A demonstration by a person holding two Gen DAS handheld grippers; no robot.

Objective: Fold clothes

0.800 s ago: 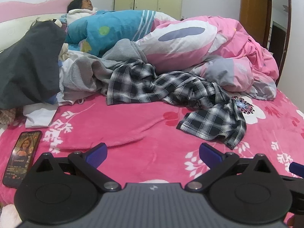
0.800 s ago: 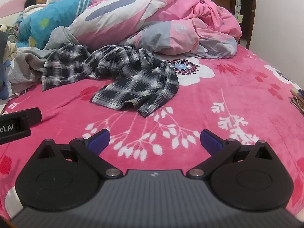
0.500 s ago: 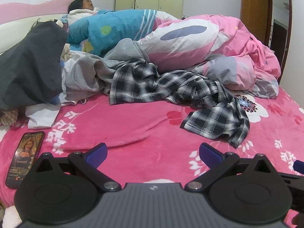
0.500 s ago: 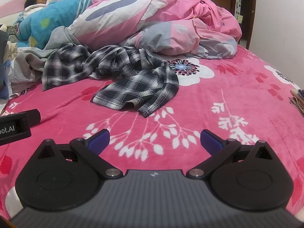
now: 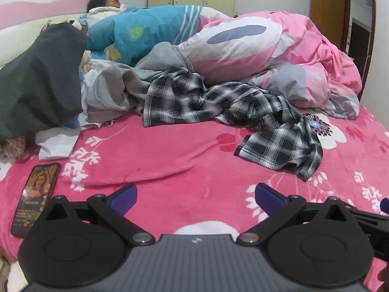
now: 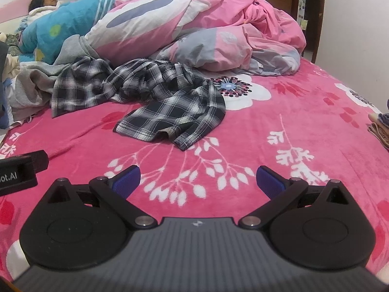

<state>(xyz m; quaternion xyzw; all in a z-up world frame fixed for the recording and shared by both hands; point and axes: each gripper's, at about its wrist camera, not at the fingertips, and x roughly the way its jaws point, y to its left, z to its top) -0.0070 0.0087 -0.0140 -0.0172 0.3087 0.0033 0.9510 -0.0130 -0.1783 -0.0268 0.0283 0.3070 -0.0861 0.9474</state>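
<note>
bed (image 5: 155, 155): pink floral blanket | on it: plaid shirt (image 5: 243, 112), phone (image 5: 36, 197), quilt (image 5: 279, 56)

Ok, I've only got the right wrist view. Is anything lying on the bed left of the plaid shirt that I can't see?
Observer: Yes, a phone lies face up, screen lit, on the pink blanket.
Operator: Are the left tongs holding anything?
Observer: No, the left tongs are open and empty over bare blanket.
Operator: Anything beyond the phone?
Observer: A white folded cloth, at the foot of a dark grey heap.
</note>
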